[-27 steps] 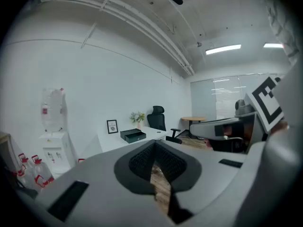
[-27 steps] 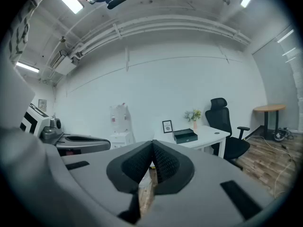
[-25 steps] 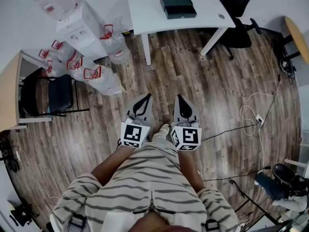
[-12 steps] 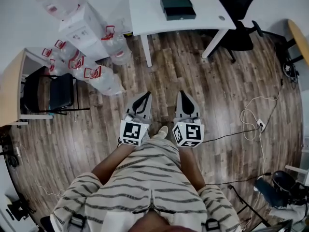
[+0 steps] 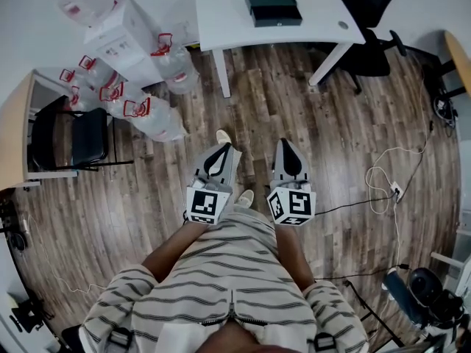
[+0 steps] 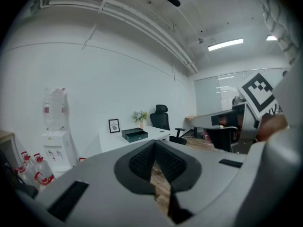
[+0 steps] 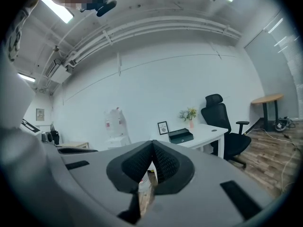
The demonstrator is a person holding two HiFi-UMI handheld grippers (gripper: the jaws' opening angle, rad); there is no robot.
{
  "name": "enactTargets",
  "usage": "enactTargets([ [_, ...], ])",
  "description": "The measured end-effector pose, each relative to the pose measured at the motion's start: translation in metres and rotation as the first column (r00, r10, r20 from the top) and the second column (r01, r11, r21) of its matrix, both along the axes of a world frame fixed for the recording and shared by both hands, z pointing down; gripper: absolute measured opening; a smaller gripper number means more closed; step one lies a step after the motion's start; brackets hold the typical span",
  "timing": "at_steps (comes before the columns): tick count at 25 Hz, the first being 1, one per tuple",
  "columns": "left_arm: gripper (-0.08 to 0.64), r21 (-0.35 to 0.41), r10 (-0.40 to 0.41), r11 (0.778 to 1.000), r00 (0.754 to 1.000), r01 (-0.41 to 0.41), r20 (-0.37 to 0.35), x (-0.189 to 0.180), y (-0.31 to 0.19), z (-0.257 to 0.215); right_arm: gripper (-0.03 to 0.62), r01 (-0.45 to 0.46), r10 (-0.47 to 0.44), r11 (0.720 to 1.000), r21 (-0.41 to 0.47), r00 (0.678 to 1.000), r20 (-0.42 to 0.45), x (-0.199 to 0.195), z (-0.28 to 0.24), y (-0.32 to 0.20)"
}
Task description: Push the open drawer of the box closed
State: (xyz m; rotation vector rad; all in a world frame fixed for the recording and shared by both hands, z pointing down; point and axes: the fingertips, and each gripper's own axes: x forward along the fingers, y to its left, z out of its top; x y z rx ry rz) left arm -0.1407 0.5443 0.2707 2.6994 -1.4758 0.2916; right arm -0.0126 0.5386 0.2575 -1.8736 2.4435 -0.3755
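Wooden floor [image 5: 324, 123] fills the head view, with a white desk [image 5: 221, 13] at its far edge by the wall and a black office chair [image 5: 368, 20] at the desk's right end. A cluster of water bottles [image 5: 147, 116] lies on the floor to the left. The dark box [image 5: 273, 7] sits on the desk, well apart from both tools. The left tool [image 5: 218, 147] and right tool [image 5: 285, 143] are held side by side over the floor — each with its jaws pressed together, nothing between them.

A dark, flat box [image 5: 272, 3] sits on the white table [image 5: 221, 20], its drawer [image 5: 278, 20] slid partly out.
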Motion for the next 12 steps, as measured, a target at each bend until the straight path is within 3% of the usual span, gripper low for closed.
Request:
enactTargets([
  [6, 0.001, -0.005, 0.012, 1.000, 1.000, -0.012, -0.016, 0.010, -0.054, 0.009, 0.009, 0.011, -0.012, 1.000, -0.029, 1.000, -0.029, 0.003, 0.012, -0.045],
  [12, 0.000, 0.018, 0.012, 1.000, 0.999, -0.011, -0.041, 0.017, -0.139, -0.003, 0.009, -0.001, 0.000, 0.999, -0.041, 1.000, -0.030, 0.013, 0.011, -0.124],
])
